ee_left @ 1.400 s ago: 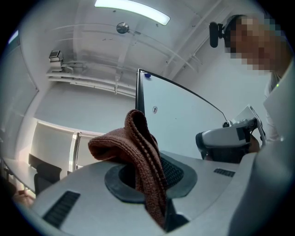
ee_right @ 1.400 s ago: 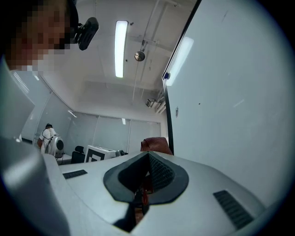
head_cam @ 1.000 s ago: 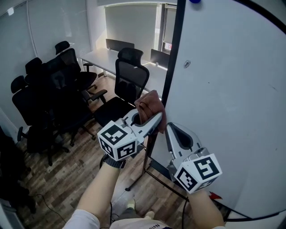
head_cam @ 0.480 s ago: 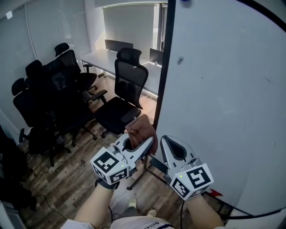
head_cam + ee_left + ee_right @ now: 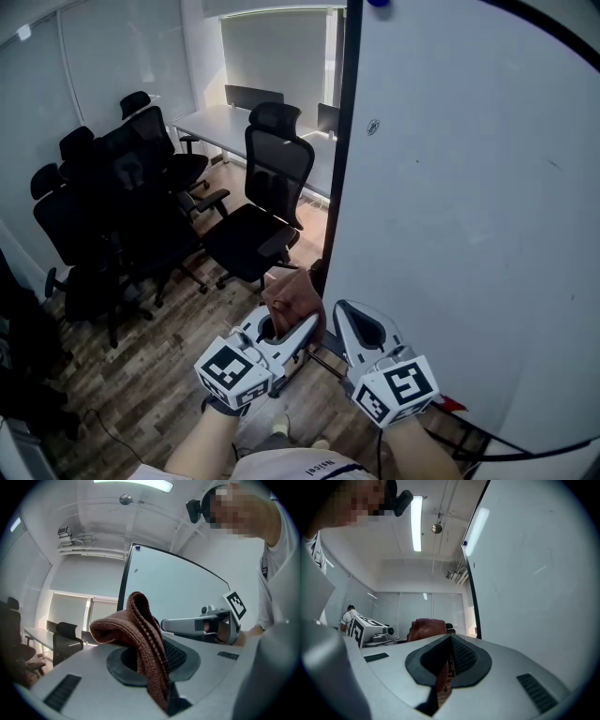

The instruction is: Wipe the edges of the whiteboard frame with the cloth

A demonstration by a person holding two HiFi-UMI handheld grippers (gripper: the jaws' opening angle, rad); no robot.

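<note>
The whiteboard (image 5: pixel 469 187) stands upright at the right, with its black frame edge (image 5: pixel 339 159) running down its left side. My left gripper (image 5: pixel 298 330) is shut on a brown knitted cloth (image 5: pixel 294 294), which bunches above the jaws right beside the lower part of that edge; contact is not clear. In the left gripper view the cloth (image 5: pixel 136 630) drapes over the closed jaws of the left gripper (image 5: pixel 152 660), with the frame (image 5: pixel 123 588) behind it. My right gripper (image 5: pixel 349 314) is shut and holds nothing, close to the board's face. The right gripper view shows the right gripper (image 5: pixel 450 660), the cloth (image 5: pixel 427 629) and the frame (image 5: pixel 471 592).
Several black office chairs (image 5: pixel 267 187) crowd the left over a wooden floor (image 5: pixel 141 375). A white table (image 5: pixel 220 122) stands at the back by the window. The board's black stand leg (image 5: pixel 328 342) runs along the floor under the grippers.
Both grippers and the cloth have moved down along the frame's left edge, from about mid-height to its lower part. The left gripper has stayed shut on the cloth.
</note>
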